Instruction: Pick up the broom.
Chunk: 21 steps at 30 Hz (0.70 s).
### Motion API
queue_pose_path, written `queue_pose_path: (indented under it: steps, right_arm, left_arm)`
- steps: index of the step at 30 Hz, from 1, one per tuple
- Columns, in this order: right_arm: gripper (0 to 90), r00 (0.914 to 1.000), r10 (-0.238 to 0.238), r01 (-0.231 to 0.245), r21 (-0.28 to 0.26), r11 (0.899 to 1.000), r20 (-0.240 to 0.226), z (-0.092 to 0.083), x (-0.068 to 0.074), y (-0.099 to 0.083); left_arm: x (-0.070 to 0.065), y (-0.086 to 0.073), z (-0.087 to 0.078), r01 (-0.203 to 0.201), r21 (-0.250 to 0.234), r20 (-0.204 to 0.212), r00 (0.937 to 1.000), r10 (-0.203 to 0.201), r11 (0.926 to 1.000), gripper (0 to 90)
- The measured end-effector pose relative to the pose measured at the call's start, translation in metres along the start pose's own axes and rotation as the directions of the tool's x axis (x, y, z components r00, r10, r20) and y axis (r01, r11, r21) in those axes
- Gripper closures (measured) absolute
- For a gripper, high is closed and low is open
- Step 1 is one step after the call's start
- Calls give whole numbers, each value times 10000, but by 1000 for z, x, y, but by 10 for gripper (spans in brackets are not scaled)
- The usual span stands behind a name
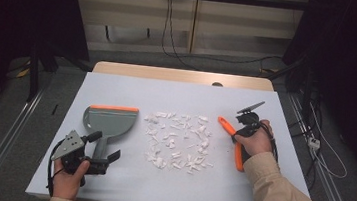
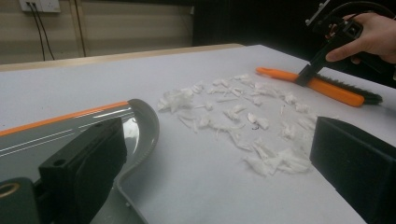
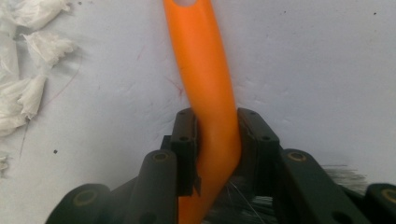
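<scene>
Right gripper view: right gripper [image 3: 217,154] clamped around orange brush handle [image 3: 205,79]; left gripper [image 2: 219,172] wide apart, empty.

A white-topped counter [image 1: 122,185] carries a loose heap of white scraps [image 1: 178,141] near its middle. A grey dustpan [image 1: 109,121] with an orange edge lies just left of the scraps. An orange brush [image 1: 232,141] lies just right of them.

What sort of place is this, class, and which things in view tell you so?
Probably a lab or studio set up for recording, not a home. A lone table with a plain white top stands between dark curtains, cables trail over the floor, and each hand holds an instrumented gripper, like the right gripper.
</scene>
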State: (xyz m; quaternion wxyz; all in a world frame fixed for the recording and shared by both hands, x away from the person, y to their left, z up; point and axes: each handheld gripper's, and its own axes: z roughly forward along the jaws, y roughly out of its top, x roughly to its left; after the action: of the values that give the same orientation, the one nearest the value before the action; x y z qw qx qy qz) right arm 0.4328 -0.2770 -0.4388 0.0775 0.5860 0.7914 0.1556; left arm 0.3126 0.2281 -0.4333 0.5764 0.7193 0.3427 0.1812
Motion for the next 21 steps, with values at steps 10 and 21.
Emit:
queue_pose_path:
  steps: [10,21]
  right_arm:
    - [707,9977,-673,675,-434,9968,63,-3,1,0]
    - [711,9975,-644,542,-2606,9639,-306,-30,-4,-4]
  left_arm:
    - [2,0,-1,183,-187,-157,9997,-185,9997,35]
    - [3,0,0,208,-156,-212,9996,-211,9997,35]
